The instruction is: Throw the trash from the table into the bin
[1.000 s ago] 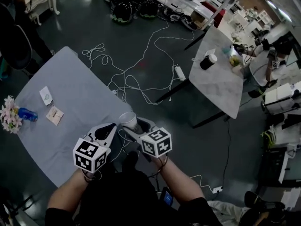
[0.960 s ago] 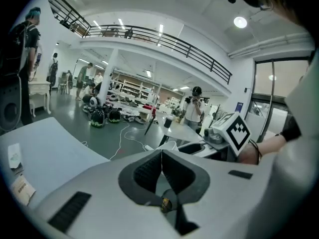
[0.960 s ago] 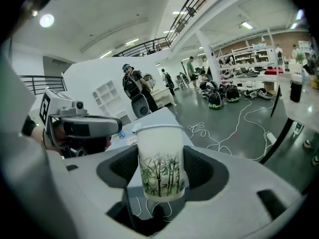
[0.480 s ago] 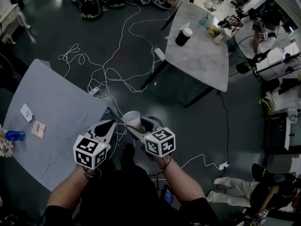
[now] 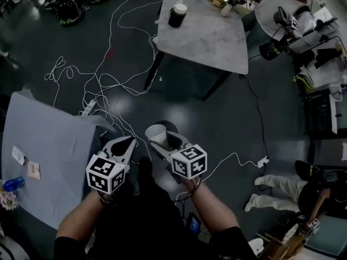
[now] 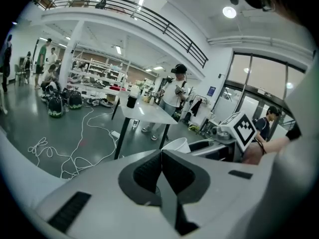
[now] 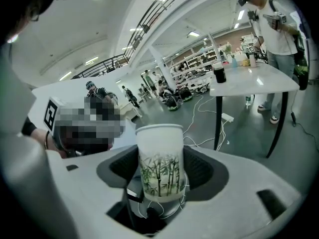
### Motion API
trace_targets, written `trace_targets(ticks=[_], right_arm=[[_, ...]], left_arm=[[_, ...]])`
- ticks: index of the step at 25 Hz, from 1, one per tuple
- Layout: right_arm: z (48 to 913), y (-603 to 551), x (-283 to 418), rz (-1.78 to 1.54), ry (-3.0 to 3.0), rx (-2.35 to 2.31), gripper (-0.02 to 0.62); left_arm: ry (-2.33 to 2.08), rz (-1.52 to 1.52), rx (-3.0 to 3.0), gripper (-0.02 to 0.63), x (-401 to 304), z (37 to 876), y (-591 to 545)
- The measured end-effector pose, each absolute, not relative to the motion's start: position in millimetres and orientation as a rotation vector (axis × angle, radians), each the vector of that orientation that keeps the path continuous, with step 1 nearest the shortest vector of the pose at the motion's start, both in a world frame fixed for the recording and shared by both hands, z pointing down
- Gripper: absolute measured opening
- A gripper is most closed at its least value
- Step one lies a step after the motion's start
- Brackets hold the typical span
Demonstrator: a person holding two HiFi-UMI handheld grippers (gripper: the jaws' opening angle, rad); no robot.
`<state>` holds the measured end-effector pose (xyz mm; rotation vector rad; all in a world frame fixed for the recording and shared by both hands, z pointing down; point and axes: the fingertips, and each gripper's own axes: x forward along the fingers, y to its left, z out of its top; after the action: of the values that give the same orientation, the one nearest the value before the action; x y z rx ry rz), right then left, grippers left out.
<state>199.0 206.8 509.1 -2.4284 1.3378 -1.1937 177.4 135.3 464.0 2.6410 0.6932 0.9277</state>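
step: carry to bin | right claw (image 5: 162, 141) grasping paper cup (image 7: 160, 163), centre frame over floor (image 5: 227, 129), clear of worktop (image 5: 49, 150) at left | left claw (image 6: 160, 173) clenched, empty | next: locate bin, unseen; release above it

White cables (image 5: 108, 83) loop loosely over the dark floor (image 5: 227, 123), running past a power strip (image 5: 88, 107). Beyond them a pale-topped table (image 5: 211, 39) stands on dark legs. A black cup (image 5: 177, 15) sits near one corner of it, and a person (image 6: 175, 91) stands just behind it.
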Motion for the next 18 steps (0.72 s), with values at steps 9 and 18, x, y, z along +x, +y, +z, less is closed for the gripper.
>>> trace_targets(ticks=[9, 18], right_arm=[[556, 275, 227, -1.219, 1.133, -2.440, 0.279], [626, 304, 246, -1.300, 1.014, -2.436, 0.279]], left_arm=[[0.854, 1.015, 2.581, 0.015, 208, 509, 197], [0.883, 1.107, 2.516, 0.014, 238, 580, 219]])
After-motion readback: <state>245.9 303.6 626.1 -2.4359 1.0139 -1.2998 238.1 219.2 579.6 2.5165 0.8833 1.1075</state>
